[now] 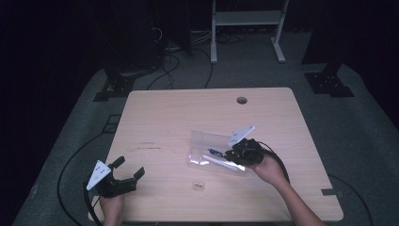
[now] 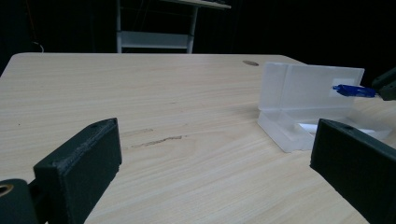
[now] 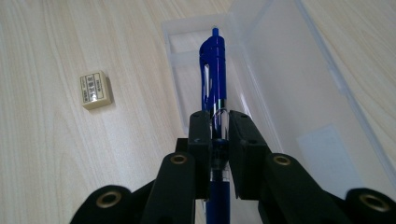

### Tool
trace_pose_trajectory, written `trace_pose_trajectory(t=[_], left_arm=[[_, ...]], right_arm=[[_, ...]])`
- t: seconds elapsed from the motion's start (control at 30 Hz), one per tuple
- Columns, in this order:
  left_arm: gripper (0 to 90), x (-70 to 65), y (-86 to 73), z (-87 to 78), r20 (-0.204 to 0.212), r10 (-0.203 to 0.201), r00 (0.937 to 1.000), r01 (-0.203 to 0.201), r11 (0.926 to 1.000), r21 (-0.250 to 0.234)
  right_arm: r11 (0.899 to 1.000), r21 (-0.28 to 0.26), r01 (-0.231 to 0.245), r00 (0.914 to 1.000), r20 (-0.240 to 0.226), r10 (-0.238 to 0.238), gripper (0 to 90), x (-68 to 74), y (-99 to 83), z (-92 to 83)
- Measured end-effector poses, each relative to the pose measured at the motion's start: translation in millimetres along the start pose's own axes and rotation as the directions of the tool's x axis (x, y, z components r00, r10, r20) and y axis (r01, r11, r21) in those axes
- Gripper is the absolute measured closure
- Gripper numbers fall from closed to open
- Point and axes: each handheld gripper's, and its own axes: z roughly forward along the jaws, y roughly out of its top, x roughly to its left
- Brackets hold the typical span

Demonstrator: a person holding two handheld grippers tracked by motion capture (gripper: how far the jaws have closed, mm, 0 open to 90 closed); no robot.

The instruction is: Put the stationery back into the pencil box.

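Observation:
A blue pen [image 3: 213,74] is clamped between the pads of my right gripper [image 3: 219,122], lying along the jaws with its clip end pointing away, over the tray of a clear plastic pencil case [image 3: 275,79]. From above, the right gripper [image 1: 235,153] hangs at the right end of the open case [image 1: 209,148], the pen [image 1: 215,152] jutting left. The case's lid stands up in the left gripper view, where the case [image 2: 308,100] has the pen [image 2: 353,90] in front of the lid. My left gripper [image 1: 128,170] rests open at the table's near left corner, nothing between its fingers [image 2: 77,172].
A small beige eraser [image 1: 199,186] lies on the wooden table [image 1: 188,113] in front of the case, seen as a labelled block, the eraser [image 3: 95,88], left of the pen. A cable hole [image 1: 242,100] sits near the far edge. Cables and a white rack stand beyond.

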Motion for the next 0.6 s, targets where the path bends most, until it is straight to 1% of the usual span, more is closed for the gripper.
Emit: trace_pose_trajectory(t=[0.3, 0.6], left_arm=[[1.1, -0.2, 0.2, -0.3, -0.001, 0.001, 1.0, -0.001, 1.0, -0.003], [1.1, -0.3, 0.3, -0.8, -0.001, 0.0, 1.0, 0.0, 1.0, -0.002]], right_arm=[[1.0, 0.007, -0.014, 0.9999, 0.005, 0.014, 79.3, -5.2, -0.5, 6.5], [1.0, 0.012, -0.008, 1.0, 0.001, 0.008, 79.3, -7.2, 2.2, 15.6]])
